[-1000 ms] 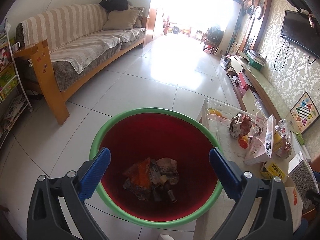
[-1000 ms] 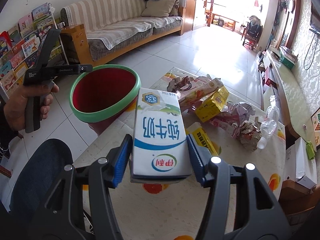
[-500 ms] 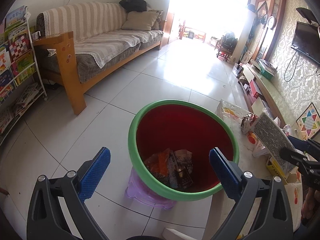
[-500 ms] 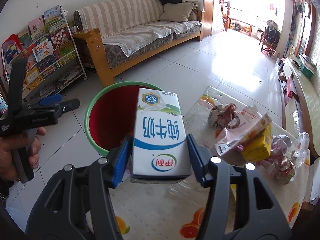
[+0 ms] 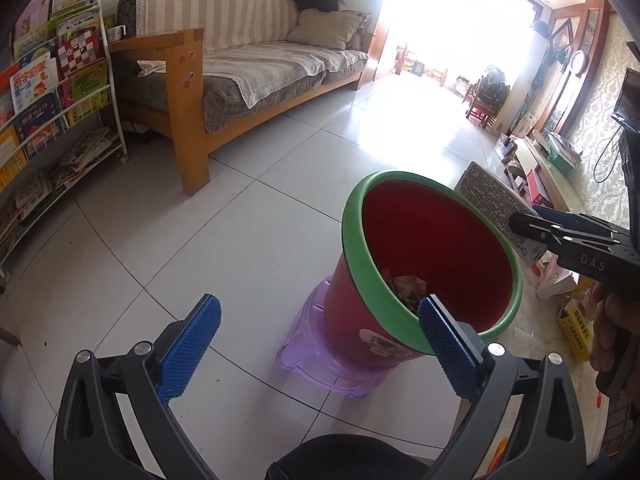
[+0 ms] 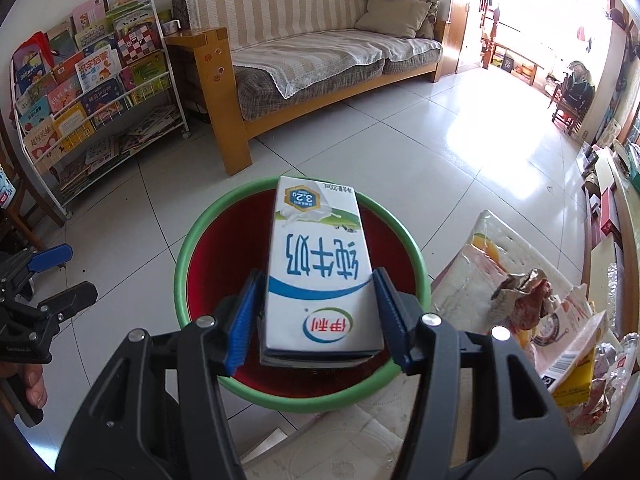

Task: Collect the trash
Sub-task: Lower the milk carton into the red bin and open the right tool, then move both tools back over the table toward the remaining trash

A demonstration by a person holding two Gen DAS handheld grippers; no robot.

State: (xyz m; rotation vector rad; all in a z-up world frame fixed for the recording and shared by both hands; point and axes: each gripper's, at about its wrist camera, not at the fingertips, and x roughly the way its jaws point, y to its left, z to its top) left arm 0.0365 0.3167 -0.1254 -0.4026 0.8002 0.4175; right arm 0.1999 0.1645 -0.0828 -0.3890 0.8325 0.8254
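Right gripper (image 6: 318, 320): clamped on milk carton (image 6: 318, 268), carried from over table (image 6: 360, 432) to above red bin (image 6: 298, 400); release likely next. Left gripper (image 5: 316, 344): jaws apart, empty, swung left of bin. Remaining wrappers (image 6: 524, 300) on table.

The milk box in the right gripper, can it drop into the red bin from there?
Probably yes. The right gripper holds the milk box over the red bin, whose mouth looks open with nothing between them.
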